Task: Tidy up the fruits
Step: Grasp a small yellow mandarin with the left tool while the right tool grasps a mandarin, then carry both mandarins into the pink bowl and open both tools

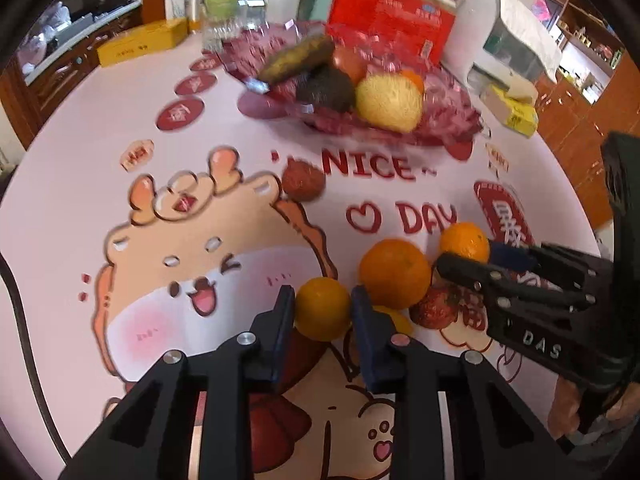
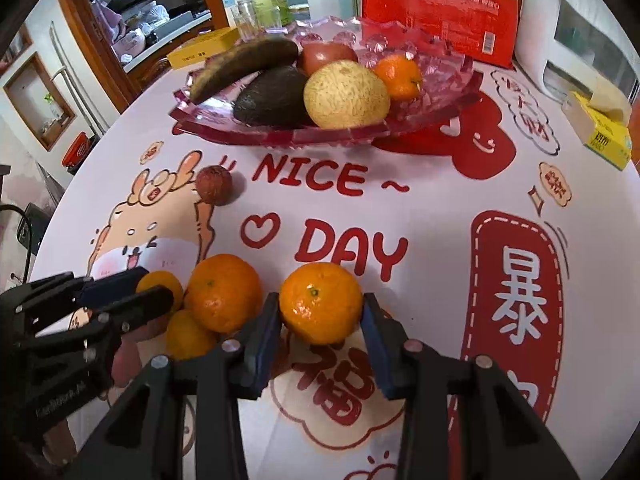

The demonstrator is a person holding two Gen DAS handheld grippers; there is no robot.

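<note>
Pink glass dish [image 2: 420,120] by the far edge already held five fruits, but each gripper's jaws were pinching a mandarin [image 2: 320,302] near the front edge, with several more fruits loose on the surface [image 2: 440,216].

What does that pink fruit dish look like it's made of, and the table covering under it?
The fruit dish looks like clear pink glass or acrylic: see-through, with faceted, sparkling cut patterns; which one is hard to tell. The table covering seems a smooth, printed vinyl or plastic sheet, lying flat with a faint sheen and cartoon graphics.
</note>
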